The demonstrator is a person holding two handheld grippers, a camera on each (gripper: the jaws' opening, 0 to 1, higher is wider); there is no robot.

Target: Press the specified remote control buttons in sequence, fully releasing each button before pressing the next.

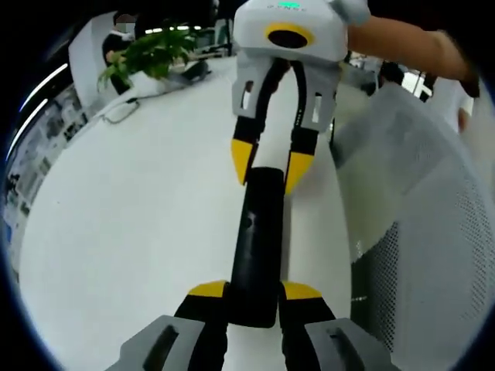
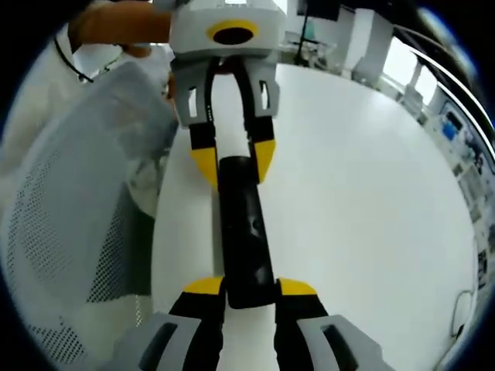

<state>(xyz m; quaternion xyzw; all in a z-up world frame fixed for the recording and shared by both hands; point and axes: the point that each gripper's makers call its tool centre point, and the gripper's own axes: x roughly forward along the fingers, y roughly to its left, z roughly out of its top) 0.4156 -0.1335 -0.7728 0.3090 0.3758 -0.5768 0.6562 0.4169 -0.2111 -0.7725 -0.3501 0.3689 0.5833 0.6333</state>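
Remote (image 1: 257, 247): a black bar, held lengthwise between the two grippers above the white table (image 1: 131, 224); one end is gripped by each. Whether it is lifted clear or rests on the table cannot be told.
Left gripper (image 1: 255, 297): clenched on the near end of the remote in the left gripper view; seen opposite in the right gripper view (image 2: 232, 166).
Right gripper (image 2: 249, 292): clenched on the other end; seen facing in the left gripper view (image 1: 267, 166).
Why held so: with both ends clamped, the remote is probably being steadied or handed between grippers, so that one claw can be freed for pressing.
Buttons: faint marks on the remote's face; none is touched by a jaw.
Chair (image 1: 418, 232): white mesh, just beside the table edge.
Plant (image 1: 151, 54): at the table's far end, well apart.
Progress: judged early; no press is under way.
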